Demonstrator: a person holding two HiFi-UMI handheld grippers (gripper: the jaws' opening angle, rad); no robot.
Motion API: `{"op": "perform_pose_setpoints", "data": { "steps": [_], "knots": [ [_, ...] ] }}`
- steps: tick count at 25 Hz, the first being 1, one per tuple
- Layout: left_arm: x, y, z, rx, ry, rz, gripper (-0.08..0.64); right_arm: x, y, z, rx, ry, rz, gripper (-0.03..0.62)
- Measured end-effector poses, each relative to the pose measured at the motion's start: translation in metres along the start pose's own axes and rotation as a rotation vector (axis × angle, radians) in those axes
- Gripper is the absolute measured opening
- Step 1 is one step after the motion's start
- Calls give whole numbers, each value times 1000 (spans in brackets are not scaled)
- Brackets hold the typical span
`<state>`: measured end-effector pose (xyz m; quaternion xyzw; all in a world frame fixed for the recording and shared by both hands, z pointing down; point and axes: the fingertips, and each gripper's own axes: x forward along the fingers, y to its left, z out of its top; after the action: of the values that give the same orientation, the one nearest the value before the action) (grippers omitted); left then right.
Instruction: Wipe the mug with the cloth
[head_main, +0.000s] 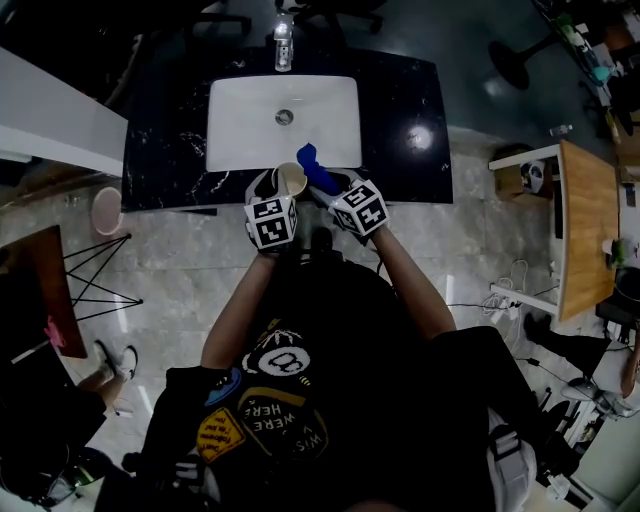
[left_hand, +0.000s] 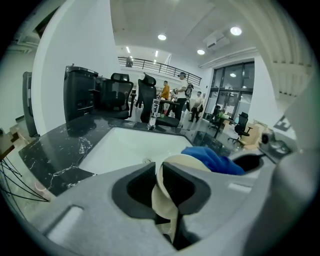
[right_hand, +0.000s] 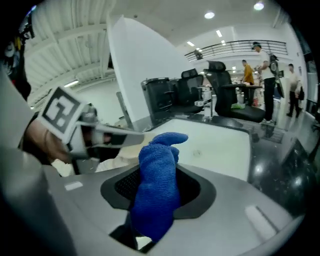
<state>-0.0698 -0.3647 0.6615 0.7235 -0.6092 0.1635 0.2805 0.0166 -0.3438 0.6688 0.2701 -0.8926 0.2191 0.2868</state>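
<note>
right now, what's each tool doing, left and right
Left tool: closed on the rim of the mug.
Right tool: closed on the cloth.

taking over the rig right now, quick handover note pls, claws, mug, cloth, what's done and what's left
Left claw: shut on the cream mug, pinching its wall at the rim.
Right claw: shut on the blue cloth, free end sticking up.
Where: both are held above the front edge of the white sink, with the cloth's end at the mug's rim.
Done: mug and cloth picked up and brought together.
Left: wipe the mug; how much is already wiped cannot be told.
</note>
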Motion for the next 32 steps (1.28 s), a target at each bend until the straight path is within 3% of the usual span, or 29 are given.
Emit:
{"op": "perform_pose_setpoints", "data": {
  "steps": [4,6,9,11,13,15,19,21,25,27,30,32],
  "knots": [
    [1,-4,1,21,-7,1,43,-15,42,-38,-105,55,145,164],
    [2,-7,0,33,1,-7,43,-21,26,-33,-78,32,84,164],
    [2,-7,1,32,3,-12,43,-25,-27,3,45,-59,-98,164],
    [2,-7,1,36,-1,-11,43,-18,-43,15,29,-34,-149,164],
    [2,-7,1,36,-2,-6,43,-6,-34,6,-63,57,-117,166],
    [3,-7,1,33,-1,-1,43,-2,-5,-15,-139,127,-32,165],
    [3,-8,1,38,-4,-3,43,-13,50,-58,-256,170,126,166],
    [4,-9,1,40,-4,-7,43,-17,40,-62,-301,166,82,164],
    [3,-8,1,40,-2,-4,43,-20,-30,-12,-82,44,-162,164],
    [2,-8,2,34,-4,-2,43,-15,-38,3,-112,55,-203,164],
    [2,-8,3,33,-8,4,43,-1,5,-15,-335,166,-89,164],
    [2,-9,2,41,-9,-2,43,-5,43,-40,-396,196,50,161]
  ]
}}
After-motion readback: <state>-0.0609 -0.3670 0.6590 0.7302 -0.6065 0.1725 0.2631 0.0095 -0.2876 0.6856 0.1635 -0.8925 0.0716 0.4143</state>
